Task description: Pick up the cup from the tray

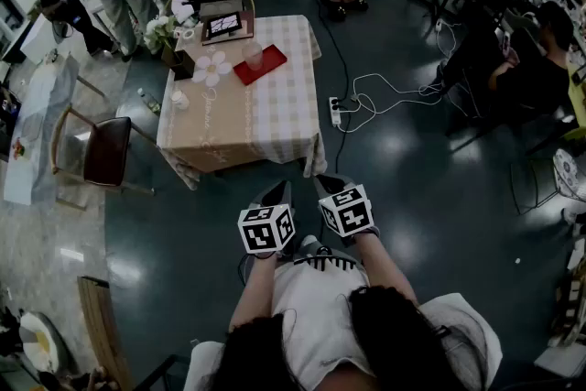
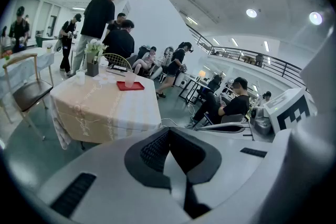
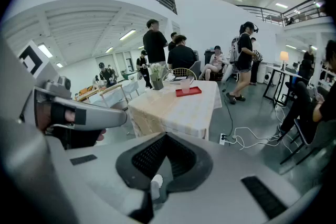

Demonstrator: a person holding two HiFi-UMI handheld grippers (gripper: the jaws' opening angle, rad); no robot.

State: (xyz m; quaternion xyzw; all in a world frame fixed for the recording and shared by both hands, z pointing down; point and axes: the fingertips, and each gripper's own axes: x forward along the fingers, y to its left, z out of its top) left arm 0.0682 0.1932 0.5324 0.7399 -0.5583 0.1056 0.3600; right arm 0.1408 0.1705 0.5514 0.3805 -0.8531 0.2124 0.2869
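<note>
A clear cup (image 1: 254, 56) stands upright on a red tray (image 1: 266, 69) at the far side of a table with a checked cloth (image 1: 275, 124). I stand well back from the table. Both grippers are held low in front of me above the floor, side by side. My left gripper (image 1: 279, 189) and right gripper (image 1: 327, 184) point toward the table, jaws shut and empty. The left gripper view shows the cup (image 2: 129, 79) on the tray (image 2: 131, 86) far beyond its shut jaws (image 2: 169, 130). In the right gripper view, cup (image 3: 185, 85) and tray (image 3: 190, 92) lie ahead of its shut jaws (image 3: 165, 135).
The table also carries a flower vase (image 1: 161, 36), a tablet (image 1: 224, 25) and a small white cup (image 1: 179, 100). A wooden chair (image 1: 103, 151) stands left of it. A power strip (image 1: 335, 111) and cables lie on the floor to its right. Several people are around.
</note>
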